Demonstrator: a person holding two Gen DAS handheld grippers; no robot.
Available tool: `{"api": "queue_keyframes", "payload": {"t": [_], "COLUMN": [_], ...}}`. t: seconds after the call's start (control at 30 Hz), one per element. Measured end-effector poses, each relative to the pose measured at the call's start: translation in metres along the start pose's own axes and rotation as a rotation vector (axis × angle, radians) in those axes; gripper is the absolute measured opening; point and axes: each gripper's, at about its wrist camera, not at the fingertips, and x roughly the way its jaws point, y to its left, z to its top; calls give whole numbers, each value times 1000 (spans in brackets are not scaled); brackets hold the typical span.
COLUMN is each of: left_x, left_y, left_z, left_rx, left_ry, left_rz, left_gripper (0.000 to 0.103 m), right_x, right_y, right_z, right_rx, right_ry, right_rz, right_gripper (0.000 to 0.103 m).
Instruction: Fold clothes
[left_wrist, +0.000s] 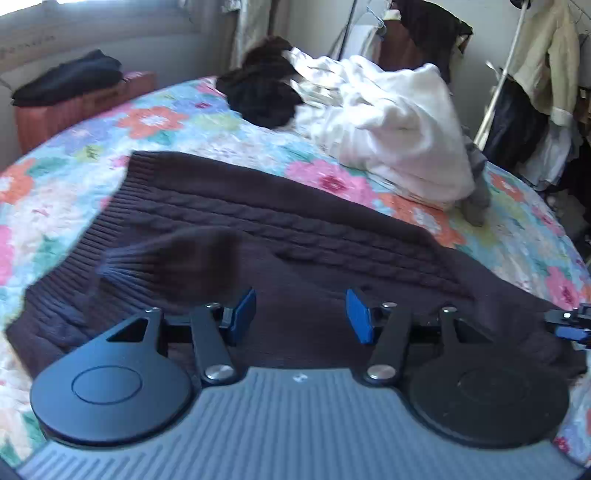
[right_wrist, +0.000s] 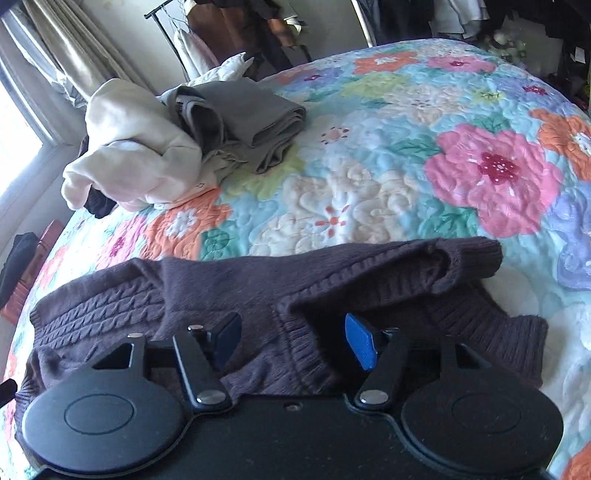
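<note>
In the left wrist view, a dark folded garment (left_wrist: 68, 77) rests on a reddish box (left_wrist: 85, 107) at the upper left, beside the bed. The floral quilt (left_wrist: 159, 122) covers the bed, and the dark brown cable-knit sweater (left_wrist: 258, 221) lies spread across the middle of the frame, one ribbed cuff (left_wrist: 122, 264) folded over its body at centre left. The left gripper (left_wrist: 301, 314) hovers low over the sweater at bottom centre, its blue-padded fingers (left_wrist: 245, 312) spread wide with nothing between them. Farther back, a black garment (left_wrist: 262, 92) lies touching a heap of white clothing (left_wrist: 399, 125) at upper centre right. A clothes rack (left_wrist: 546, 74) stands at the far right.

In the right wrist view, a cream hoodie (right_wrist: 129, 147) and grey folded fabric (right_wrist: 251, 118) sit in the upper left. The sweater (right_wrist: 221, 288) crosses the lower frame, collar near the bottom centre. The right gripper (right_wrist: 293, 338) is also wide apart, empty, above the collar.
</note>
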Motion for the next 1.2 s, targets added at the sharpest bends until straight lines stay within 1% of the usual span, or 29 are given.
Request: {"api": "queue_keyframes", "payload": {"t": [0.03,0.1,0.17,0.23,0.3,0.33,0.37,0.4,0.43,0.47,0.5,0.57,0.6,0.63,0.67,0.7,0.73,0.77,0.83,0.87,0.9,0.93,0.97,1.03,1.07,1.1,1.13,1.2], "left_x": [12,42,73,107,137,151,162,169,175,179,180,177,175,176,178,183,192,204,223,226,222,213,201,174,159,144,130,104], "left_y": [-22,-68,-105,-137,-159,-169,-177,-182,-189,-197,-205,-226,-236,-246,-255,-261,-267,-269,-263,-257,-246,-233,-219,-191,-175,-159,-143,-107], "left_z": [1,1,3,3,1,-1,-1,0,2,7,14,33,43,53,63,70,73,73,68,64,61,58,57,55,53,49,45,39], "left_rx": [57,145,213,263,307,326,337,339,349,370,393,488,532,558,575,589,600,603,593,583,563,534,506,482,483,491,503,516], "left_ry": [33,93,150,228,292,321,337,339,345,344,317,197,143,102,75,65,83,131,223,244,239,229,217,194,181,171,164,163], "left_rz": [-63,-101,-146,-189,-207,-212,-218,-226,-240,-249,-242,-195,-168,-152,-145,-142,-142,-141,-112,-101,-101,-106,-115,-129,-114,-80,-38,48], "left_gripper": [55,55,55,55,56,56,55,38,13,13,13,13,13,13,14,15,20,22,25,26,30,43,49,51,52,57,60,61], "right_x": [6,16,28,41,48,50,51,52,51,50,49,44,41,40,40,42,48,56,77,83,85,85,82,75,70,65,60,51], "right_y": [-2,-1,7,15,20,22,24,25,25,25,26,24,19,14,8,4,2,0,-7,-11,-16,-18,-19,-18,-15,-12,-8,1], "right_z": [2,5,3,-3,-8,-8,-6,-1,6,14,22,38,45,51,57,61,62,61,56,52,49,49,51,53,54,54,53,49], "right_rx": [-2,-19,-76,-157,-224,-246,-261,-275,-287,-301,-315,-311,-275,-233,-194,-170,-164,-161,-139,-118,-90,-73,-62,-54,-69,-85,-102,-154], "right_ry": [9,33,91,147,135,119,98,72,42,3,-43,-136,-169,-191,-208,-217,-212,-193,-114,-96,-97,-94,-90,-87,-93,-98,-107,-140], "right_rz": [5,54,106,103,82,78,79,90,108,114,111,106,116,129,141,144,130,107,68,65,74,80,83,80,57,30,-5,-98], "right_gripper": [68,68,68,68,66,63,45,27,24,20,19,17,15,15,15,15,15,15,17,18,21,22,24,33,39,43,45,49]}}
